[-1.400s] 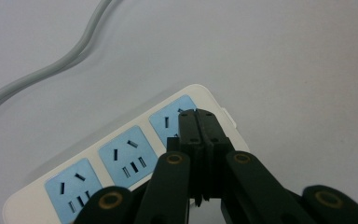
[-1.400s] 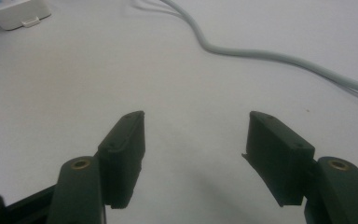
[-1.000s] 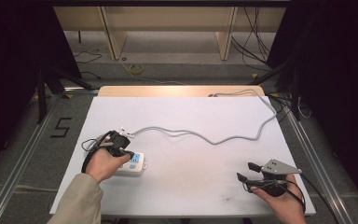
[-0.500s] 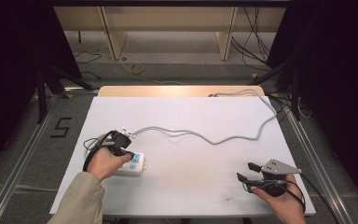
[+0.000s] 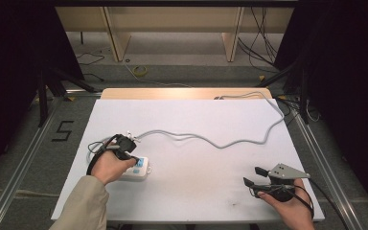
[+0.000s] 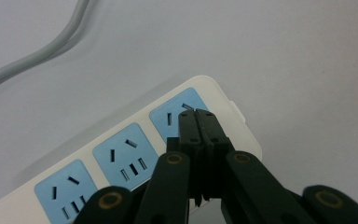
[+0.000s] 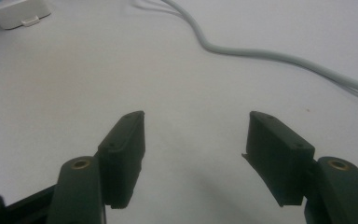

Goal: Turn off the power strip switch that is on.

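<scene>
Left gripper (image 6: 196, 114), jaws pressed together, tips right over the power strip's (image 6: 135, 154) end socket. Right gripper (image 7: 196, 140) sits well apart from the power strip, jaws wide open, gripping nothing.

Nothing has changed between the earlier pictures and now. The left gripper (image 5: 123, 147) sits at the same spot over the power strip (image 5: 139, 168) near the counter's (image 5: 196, 120) left edge, its jaws pressed together as before. The right gripper (image 5: 261, 177) rests in the same place by the counter's near right corner, jaws as wide apart as they were. The grey cable (image 5: 211, 140) traces the same curve.
</scene>
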`<control>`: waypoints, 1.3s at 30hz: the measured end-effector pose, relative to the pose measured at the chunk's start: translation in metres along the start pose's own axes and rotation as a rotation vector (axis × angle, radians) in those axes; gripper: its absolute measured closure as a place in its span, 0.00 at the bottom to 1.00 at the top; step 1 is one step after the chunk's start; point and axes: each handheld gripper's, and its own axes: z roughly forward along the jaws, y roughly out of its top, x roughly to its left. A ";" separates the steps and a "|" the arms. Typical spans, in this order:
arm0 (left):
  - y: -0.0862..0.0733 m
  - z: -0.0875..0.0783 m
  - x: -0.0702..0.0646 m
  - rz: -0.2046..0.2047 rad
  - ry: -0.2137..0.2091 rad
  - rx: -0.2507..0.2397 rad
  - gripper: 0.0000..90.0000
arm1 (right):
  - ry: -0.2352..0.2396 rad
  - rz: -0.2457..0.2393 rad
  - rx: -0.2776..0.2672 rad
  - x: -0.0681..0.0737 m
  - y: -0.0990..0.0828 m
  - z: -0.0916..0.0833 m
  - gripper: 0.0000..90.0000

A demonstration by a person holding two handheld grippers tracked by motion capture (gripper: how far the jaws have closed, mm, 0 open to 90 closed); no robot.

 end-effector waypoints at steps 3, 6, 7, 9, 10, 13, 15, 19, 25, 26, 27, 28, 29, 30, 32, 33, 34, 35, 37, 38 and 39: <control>0.000 0.001 -0.001 0.003 0.001 0.006 0.99 | 0.000 0.000 0.000 0.000 0.000 0.000 0.43; 0.000 0.001 -0.001 0.008 -0.003 0.011 0.99 | 0.000 0.000 0.000 0.000 0.000 0.000 0.43; 0.000 0.002 -0.001 0.010 -0.005 0.014 0.99 | 0.000 0.000 0.001 0.000 0.000 0.000 0.43; 0.000 0.002 -0.001 0.011 -0.004 0.016 0.99 | 0.001 0.000 0.001 0.000 0.000 0.000 0.43; 0.000 0.002 -0.001 0.012 -0.003 0.020 0.99 | 0.001 0.000 0.001 0.000 0.000 0.000 0.43; 0.000 0.002 -0.002 0.013 -0.007 0.027 0.99 | 0.001 -0.001 0.002 0.000 0.000 0.000 0.43; 0.000 0.003 -0.002 0.015 -0.007 0.030 0.99 | 0.000 -0.002 0.004 0.000 0.000 0.000 0.43; 0.000 0.003 -0.003 0.019 -0.008 0.040 0.99 | 0.000 -0.001 0.004 0.000 0.000 0.000 0.43; 0.000 0.004 -0.003 0.028 -0.008 0.056 0.99 | 0.000 -0.001 0.003 0.000 0.000 0.000 0.43; 0.000 0.004 -0.003 0.029 -0.009 0.058 0.99 | 0.000 -0.001 0.003 0.000 0.000 0.000 0.43; -0.001 0.004 -0.003 0.029 -0.010 0.060 0.99 | 0.000 -0.001 0.003 0.000 0.000 0.000 0.43; -0.001 0.005 -0.004 0.029 -0.009 0.062 0.99 | 0.000 -0.001 0.003 0.000 0.000 0.000 0.43; -0.001 0.005 -0.004 0.031 -0.011 0.064 0.99 | 0.000 -0.001 0.004 0.000 0.000 0.000 0.43; -0.001 0.005 -0.004 0.032 -0.011 0.066 0.99 | 0.000 -0.002 0.004 0.000 0.000 0.000 0.43; -0.001 0.005 -0.004 0.030 -0.011 0.068 0.99 | 0.001 -0.002 0.004 0.000 0.000 0.000 0.43; -0.001 0.005 -0.004 0.033 -0.012 0.072 0.99 | 0.001 -0.001 0.004 0.000 0.000 0.000 0.43; -0.001 0.005 -0.004 0.033 -0.012 0.072 0.99 | 0.001 -0.002 0.004 0.000 0.000 0.000 0.43; -0.001 0.005 -0.004 0.034 -0.012 0.075 0.99 | 0.001 -0.002 0.005 0.000 0.000 0.000 0.43; -0.001 0.006 -0.005 0.034 -0.011 0.079 0.99 | 0.001 -0.003 0.005 0.000 0.000 0.000 0.43; -0.001 0.006 -0.005 0.036 -0.012 0.082 0.99 | 0.001 -0.003 0.005 0.000 0.000 0.000 0.43; -0.001 0.006 -0.005 0.037 -0.011 0.084 0.99 | 0.000 -0.002 0.004 0.000 0.000 0.000 0.43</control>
